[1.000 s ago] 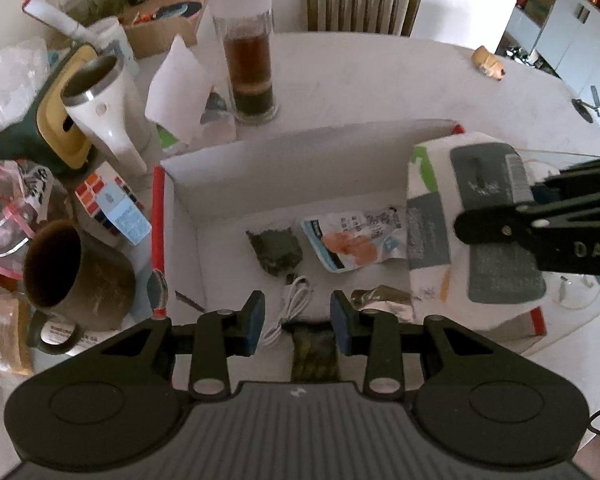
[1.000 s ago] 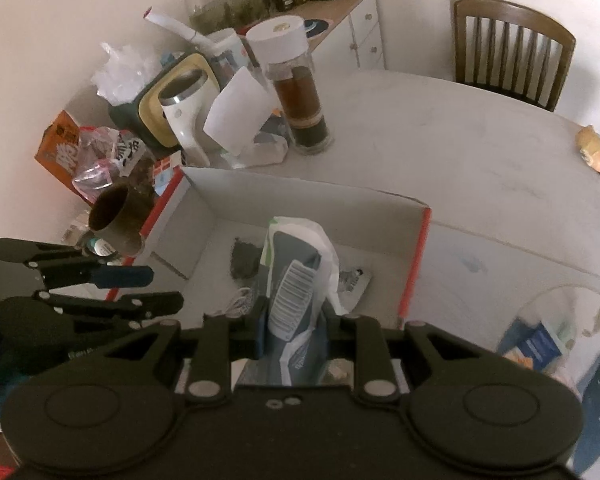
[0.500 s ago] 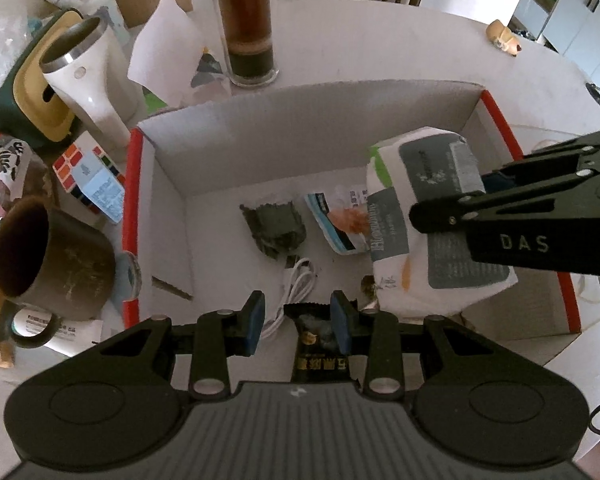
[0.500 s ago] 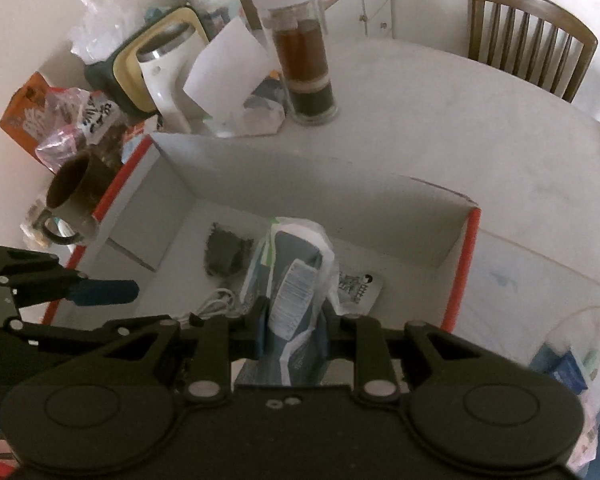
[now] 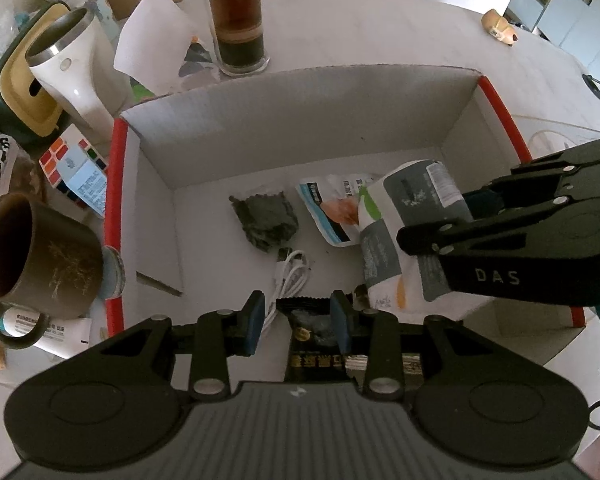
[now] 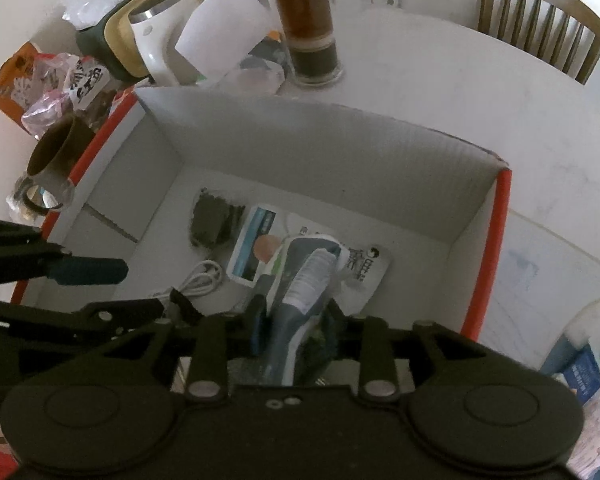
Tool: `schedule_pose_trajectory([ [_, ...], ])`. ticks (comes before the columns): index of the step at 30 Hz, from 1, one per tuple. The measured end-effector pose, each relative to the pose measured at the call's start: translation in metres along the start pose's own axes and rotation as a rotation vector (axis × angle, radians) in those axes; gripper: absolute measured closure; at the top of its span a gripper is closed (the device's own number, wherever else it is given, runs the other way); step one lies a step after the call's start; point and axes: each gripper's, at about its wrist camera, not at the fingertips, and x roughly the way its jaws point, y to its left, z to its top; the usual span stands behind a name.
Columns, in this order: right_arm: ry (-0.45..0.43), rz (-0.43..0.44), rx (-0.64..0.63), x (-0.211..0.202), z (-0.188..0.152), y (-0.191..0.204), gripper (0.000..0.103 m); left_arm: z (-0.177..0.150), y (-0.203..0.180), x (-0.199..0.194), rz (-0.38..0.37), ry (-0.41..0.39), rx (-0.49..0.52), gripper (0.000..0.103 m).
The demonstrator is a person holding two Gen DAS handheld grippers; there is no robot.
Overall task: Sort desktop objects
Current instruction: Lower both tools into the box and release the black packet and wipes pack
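Right gripper point(image 6: 294, 326), jaws just opening, straddles a grey-white pouch point(image 6: 300, 288) standing at the box's point(image 5: 300, 120) near right corner. Left gripper point(image 5: 296, 322), jaws partly spread, hangs over a black packet point(image 5: 312, 328) at the box's near edge, pads apparently clear.

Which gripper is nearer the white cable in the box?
Left. The left gripper hangs just above the white cable; the right gripper sits farther right, around the wipes pack.
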Motion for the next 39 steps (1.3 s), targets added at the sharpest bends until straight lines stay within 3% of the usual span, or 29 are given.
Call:
schedule_pose_trajectory([
  [2,0.002,0.001,-0.003,-0.003,-0.001,0.0,0.066,0.0,0.0,-0.001,-0.003,-0.003,0.001,0.069],
  [7,-0.019,-0.012,-0.032,-0.016,-0.004,0.004,0.047,-0.001,0.001,-0.005,-0.009,-0.011,-0.007,0.069],
  [13,-0.073,0.006,-0.052,-0.042,-0.005,0.005,0.043,-0.004,0.0,-0.015,-0.017,-0.025,-0.006,0.069],
  [29,-0.107,0.066,-0.047,-0.089,-0.032,0.005,0.043,-0.013,-0.018,-0.051,-0.048,-0.08,0.028,0.069],
  [35,-0.116,0.083,-0.045,-0.099,-0.042,0.004,0.04,-0.017,-0.027,-0.062,-0.018,-0.102,0.038,0.067],
  [39,-0.127,0.092,-0.043,-0.106,-0.048,0.003,0.038,-0.019,-0.029,-0.067,-0.028,-0.117,0.038,0.056],
])
